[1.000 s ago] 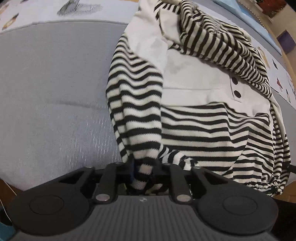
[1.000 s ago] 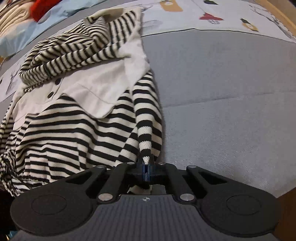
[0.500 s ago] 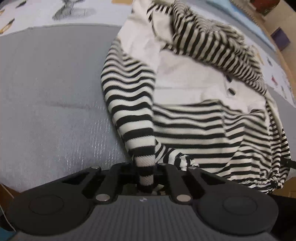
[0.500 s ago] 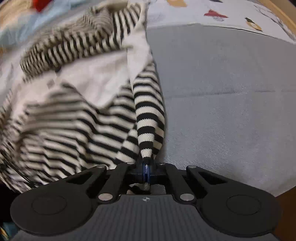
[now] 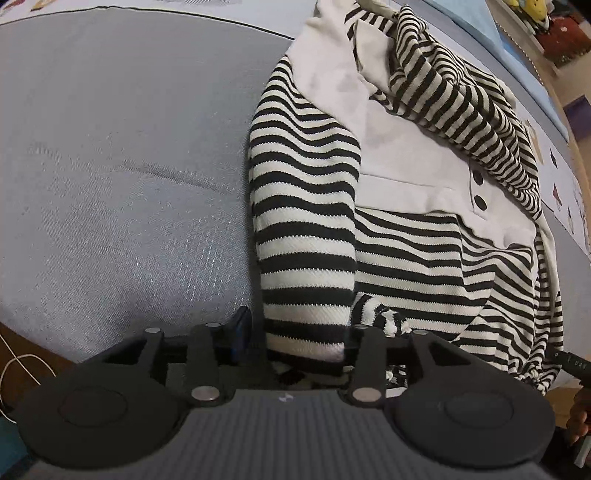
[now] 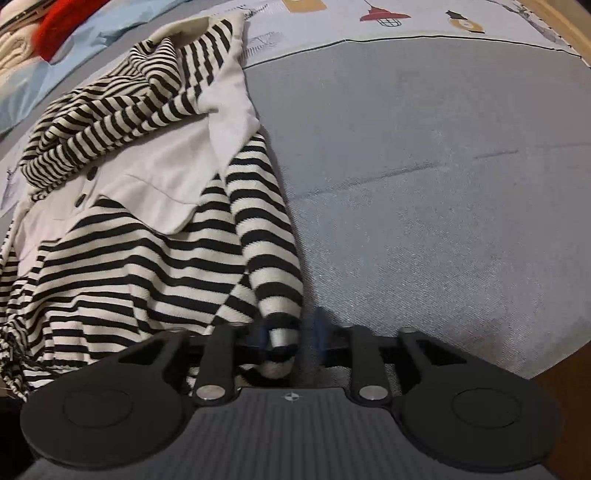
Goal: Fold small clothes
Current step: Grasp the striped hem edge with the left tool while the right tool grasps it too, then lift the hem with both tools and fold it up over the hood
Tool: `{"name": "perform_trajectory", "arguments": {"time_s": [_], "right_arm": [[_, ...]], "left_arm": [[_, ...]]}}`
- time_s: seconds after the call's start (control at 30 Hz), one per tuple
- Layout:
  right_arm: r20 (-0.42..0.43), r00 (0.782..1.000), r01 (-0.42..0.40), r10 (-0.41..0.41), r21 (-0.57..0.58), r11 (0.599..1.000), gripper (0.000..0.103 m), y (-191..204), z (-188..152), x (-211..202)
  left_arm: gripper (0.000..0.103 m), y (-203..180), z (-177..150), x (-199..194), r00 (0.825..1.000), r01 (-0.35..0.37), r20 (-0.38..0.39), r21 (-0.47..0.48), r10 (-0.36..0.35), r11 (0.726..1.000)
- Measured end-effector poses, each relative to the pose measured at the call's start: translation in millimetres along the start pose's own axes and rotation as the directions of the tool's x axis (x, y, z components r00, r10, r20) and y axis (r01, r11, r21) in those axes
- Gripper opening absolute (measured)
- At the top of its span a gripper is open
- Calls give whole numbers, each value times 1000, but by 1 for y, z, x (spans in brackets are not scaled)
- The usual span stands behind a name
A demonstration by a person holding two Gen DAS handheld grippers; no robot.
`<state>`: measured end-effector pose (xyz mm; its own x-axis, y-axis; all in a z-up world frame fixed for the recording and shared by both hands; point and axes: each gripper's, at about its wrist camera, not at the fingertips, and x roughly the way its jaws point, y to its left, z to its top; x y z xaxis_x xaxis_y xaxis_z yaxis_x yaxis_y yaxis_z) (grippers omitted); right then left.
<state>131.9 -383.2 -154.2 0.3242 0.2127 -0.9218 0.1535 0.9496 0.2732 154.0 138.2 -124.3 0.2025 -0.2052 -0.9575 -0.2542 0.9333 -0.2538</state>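
Both grippers are letting go: left gripper (image 5: 295,332) and right gripper (image 6: 290,334) jaws are now spreading around the striped sleeve cuffs (image 5: 306,339), leaving sleeves laid at six o'clock.

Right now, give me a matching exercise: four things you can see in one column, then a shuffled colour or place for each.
1. sleeve cuff, left wrist view
2. buttons
3. mat
4. bundle, far corner of the right wrist view

A. grey
B. red
C. between the fingers of the left gripper
D. black, on the plain white panel

Pairs: 1-C, 2-D, 3-A, 4-B
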Motion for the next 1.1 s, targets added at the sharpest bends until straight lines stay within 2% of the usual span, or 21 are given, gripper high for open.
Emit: {"name": "perform_trajectory", "arguments": {"time_s": [0.07,0.13,0.33,0.4,0.43,0.47,0.5,0.53,0.6,0.7,0.77,0.87,1.03,1.1], "right_arm": [[-6,1000,-7,7,-4,1000,32,2,0,1],[-22,1000,-7,6,-15,1000,35,6,-2,3],[-44,999,11,-13,-61,998,38,11,-6,6],[-43,999,14,-17,-62,998,38,12,-7,6],[-41,999,18,-22,-73,997,38,13,-7,5],[-42,999,19,-23,-84,996,31,14,-8,5],[-41,999,7,-11,-90,996,22,15,-8,5],[-44,999,-21,17,-87,996,3,16,-8,4],[-18,998,-53,52,-90,995,1,18,-7,-4],[51,992,-116,119,-60,992,1,15,-2,-24],[113,975,-193,193,-14,981,1,7,1,-45],[212,935,-302,286,47,952,1,-8,2,-78],[312,882,-386,355,42,922,1,-23,-7,-126],[343,862,-409,374,31,912,1,-30,-17,-147]], "left_arm": [[47,-1,0,2,1000,-3,-2,-4,3,1000],[53,0,0,3,1000,-14,-8,-10,14,1000],[52,5,0,5,1000,0,-19,-38,-1,999],[46,5,-1,7,1000,3,-22,-36,-4,999],[29,4,-1,7,1000,10,-23,-28,-10,1000],[13,0,-2,8,999,30,-25,-8,-30,1000],[12,-5,-3,7,999,34,-17,18,-34,999],[8,-10,-5,4,1000,25,-1,51,-25,998],[7,-19,-9,-5,999,14,39,107,-18,994],[7,-26,-15,-28,993,54,100,134,-68,989],[6,-28,-18,-46,984,95,138,134,-114,986],[6,-30,-26,-72,970,132,182,151,-158,980],[4,-27,-41,-116,946,186,232,189,-228,964],[4,-21,-52,-139,934,224,241,177,-263,958]]}}
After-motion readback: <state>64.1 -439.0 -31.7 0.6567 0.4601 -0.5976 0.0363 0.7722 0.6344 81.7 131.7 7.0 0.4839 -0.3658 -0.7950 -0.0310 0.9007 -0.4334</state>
